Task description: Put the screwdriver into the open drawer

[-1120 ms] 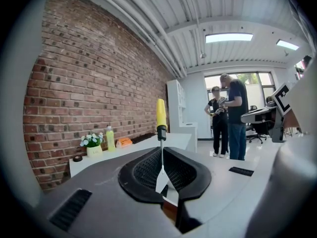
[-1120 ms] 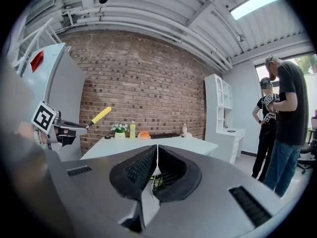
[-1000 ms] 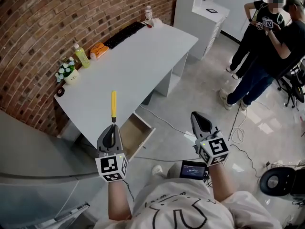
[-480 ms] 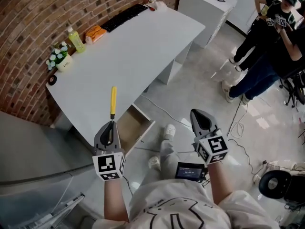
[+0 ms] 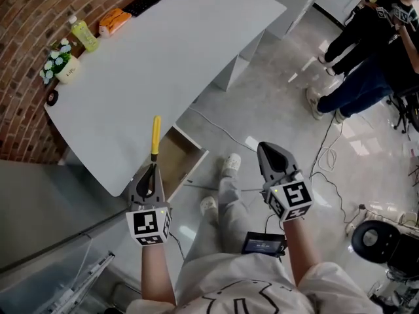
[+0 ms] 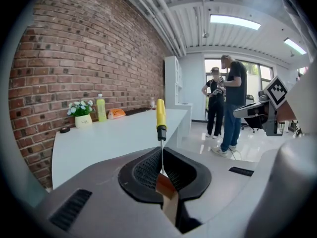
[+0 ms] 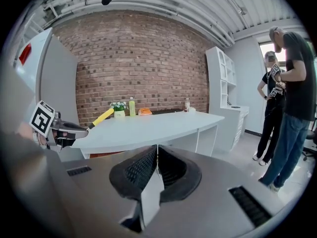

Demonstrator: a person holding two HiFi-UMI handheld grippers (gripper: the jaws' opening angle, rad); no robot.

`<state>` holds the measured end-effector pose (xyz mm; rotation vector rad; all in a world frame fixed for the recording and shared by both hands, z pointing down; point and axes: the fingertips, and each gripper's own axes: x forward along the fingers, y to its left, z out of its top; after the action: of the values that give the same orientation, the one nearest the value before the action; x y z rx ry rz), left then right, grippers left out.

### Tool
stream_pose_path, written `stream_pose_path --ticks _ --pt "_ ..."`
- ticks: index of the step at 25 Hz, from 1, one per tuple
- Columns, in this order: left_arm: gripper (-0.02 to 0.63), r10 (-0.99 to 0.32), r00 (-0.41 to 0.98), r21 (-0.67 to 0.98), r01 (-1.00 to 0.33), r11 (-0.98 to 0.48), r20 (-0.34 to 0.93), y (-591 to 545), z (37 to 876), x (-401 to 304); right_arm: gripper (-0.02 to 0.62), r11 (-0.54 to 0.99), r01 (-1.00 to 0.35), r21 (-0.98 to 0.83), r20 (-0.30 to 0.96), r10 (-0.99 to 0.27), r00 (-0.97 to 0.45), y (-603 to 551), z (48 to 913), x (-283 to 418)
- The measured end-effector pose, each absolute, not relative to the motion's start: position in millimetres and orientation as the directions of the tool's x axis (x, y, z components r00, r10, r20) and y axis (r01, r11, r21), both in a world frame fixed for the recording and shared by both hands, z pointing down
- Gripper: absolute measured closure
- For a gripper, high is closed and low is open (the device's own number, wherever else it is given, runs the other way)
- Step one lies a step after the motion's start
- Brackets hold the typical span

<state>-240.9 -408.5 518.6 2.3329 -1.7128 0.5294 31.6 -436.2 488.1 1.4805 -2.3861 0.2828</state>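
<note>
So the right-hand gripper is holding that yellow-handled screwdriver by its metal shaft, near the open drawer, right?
No: the left gripper holds the screwdriver by its metal shaft, near the open drawer, as the left gripper view shows. The right gripper is shut, empty.

My left claw [image 5: 152, 170] hangs at the desk [image 5: 163, 51] edge, screwdriver [image 5: 156, 136] jutting ahead over the bare top. Just right of it the drawer [image 5: 194, 170] gapes, open from above. Further right my own leg [image 5: 226, 195] stands between the claws; the right claw [image 5: 270, 152] faces floor [image 5: 281, 90] crossed by a cable [image 5: 216, 131].
</note>
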Motion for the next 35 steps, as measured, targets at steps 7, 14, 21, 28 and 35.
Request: stream_pose_path --ticks 7,14,21,28,35 --pt "0.586 -0.839 0.276 -0.024 -0.946 -0.324 0.470 -396.4 569.3 -234.4 0.575 0.428 -0.903 -0.029 0.426 -0.812 -0.398 -426.4 533.2 41.3" --pt "0.586 -0.807 0.273 0.006 -0.948 -0.317 0.523 -385.8 625.8 -230.1 0.575 0.441 -0.897 -0.031 0.453 -0.794 -0.406 -434.4 574.2 42.2" --pt "0.586 -0.783 0.251 0.020 -0.956 -0.292 0.569 -394.1 679.0 -242.1 0.575 0.474 -0.880 -0.027 0.468 -0.772 -0.430 -452.1 611.2 33.2" --pt "0.586 -0.745 0.248 0.031 -0.956 -0.293 0.619 -416.4 718.2 -246.8 0.575 0.499 -0.866 -0.035 0.528 -0.726 -0.440 -460.4 656.5 31.7" --pt "0.586 -0.681 0.226 0.076 -0.967 -0.243 0.696 -434.2 762.5 -248.8 0.575 0.495 -0.869 -0.025 0.544 -0.722 -0.427 -487.7 677.6 43.0"
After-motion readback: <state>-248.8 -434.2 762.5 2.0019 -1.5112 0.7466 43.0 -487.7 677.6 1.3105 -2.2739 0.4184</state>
